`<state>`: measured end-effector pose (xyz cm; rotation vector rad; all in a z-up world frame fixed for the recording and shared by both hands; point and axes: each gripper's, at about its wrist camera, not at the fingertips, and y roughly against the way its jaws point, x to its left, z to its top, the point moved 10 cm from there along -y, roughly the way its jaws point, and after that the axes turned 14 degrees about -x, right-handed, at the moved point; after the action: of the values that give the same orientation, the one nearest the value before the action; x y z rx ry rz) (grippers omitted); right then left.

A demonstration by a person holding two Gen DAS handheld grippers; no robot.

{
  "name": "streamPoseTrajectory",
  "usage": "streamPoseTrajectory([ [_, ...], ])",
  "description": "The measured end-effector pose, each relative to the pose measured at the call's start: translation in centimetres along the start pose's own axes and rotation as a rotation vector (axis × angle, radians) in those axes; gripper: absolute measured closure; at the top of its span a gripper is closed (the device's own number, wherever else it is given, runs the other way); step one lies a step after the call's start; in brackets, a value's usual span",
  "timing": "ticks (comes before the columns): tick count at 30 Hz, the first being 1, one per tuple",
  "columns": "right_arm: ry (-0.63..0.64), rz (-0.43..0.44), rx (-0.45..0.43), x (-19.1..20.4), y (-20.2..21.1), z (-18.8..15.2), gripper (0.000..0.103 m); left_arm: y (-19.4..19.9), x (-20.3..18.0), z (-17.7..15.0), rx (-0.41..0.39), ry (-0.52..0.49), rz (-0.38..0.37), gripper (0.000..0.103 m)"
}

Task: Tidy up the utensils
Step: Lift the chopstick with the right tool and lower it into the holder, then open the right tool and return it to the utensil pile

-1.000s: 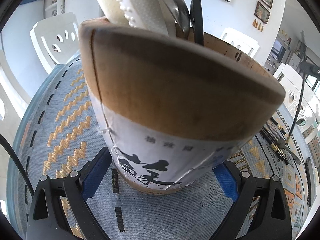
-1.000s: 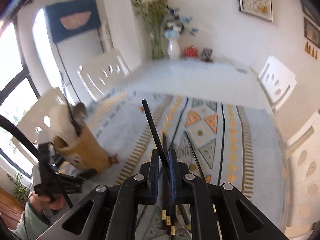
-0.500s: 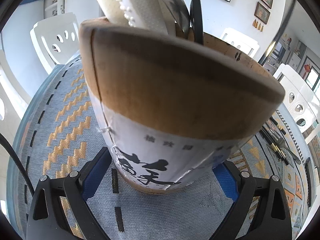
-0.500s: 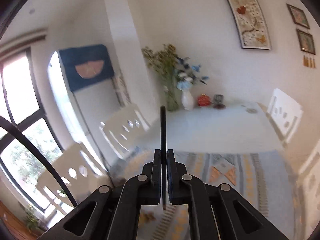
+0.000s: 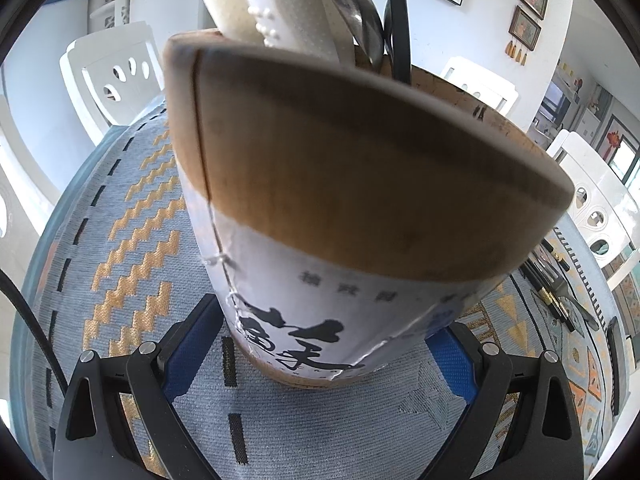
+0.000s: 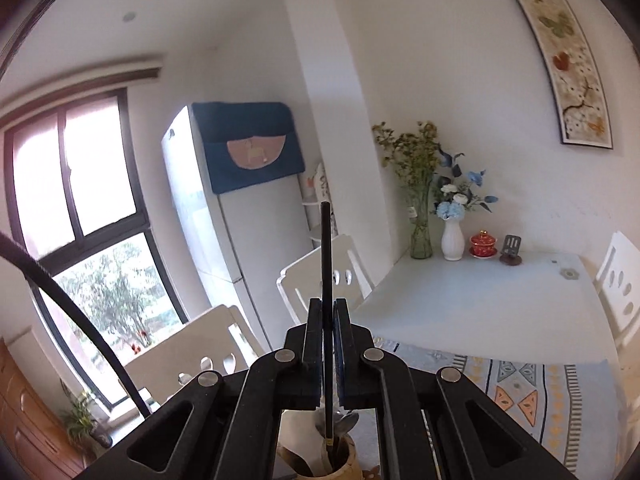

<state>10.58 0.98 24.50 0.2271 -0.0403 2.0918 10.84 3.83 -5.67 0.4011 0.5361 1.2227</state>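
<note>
Black chopstick (image 6: 327, 276), pinched upright in the closed right tongs (image 6: 328, 344), hangs directly over the bamboo holder (image 5: 360, 184), which the left tongs (image 5: 320, 344) grip at its base; lower it straight down.

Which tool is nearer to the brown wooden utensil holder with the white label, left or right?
Left. The left tool grips the brown wooden utensil holder with the white label near its base. The right tool hangs above it, shut on a thin black chopstick.
</note>
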Motion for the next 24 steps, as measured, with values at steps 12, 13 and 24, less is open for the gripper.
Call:
streamPoseTrajectory([
  [12,0.003,0.028,0.067,0.5,-1.8,-2.9,0.098,0.1,-0.2,0.1,-0.007,-0.012,0.011,0.006],
  [13,0.004,0.026,0.072,0.5,-1.9,-3.0,0.098,0.1,-0.3,0.1,-0.007,-0.011,0.011,0.006],
  [24,-0.065,0.059,0.195,-1.1,-1.7,-6.2,0.08,0.3,-1.0,0.1,-0.01,-0.017,0.016,0.006],
])
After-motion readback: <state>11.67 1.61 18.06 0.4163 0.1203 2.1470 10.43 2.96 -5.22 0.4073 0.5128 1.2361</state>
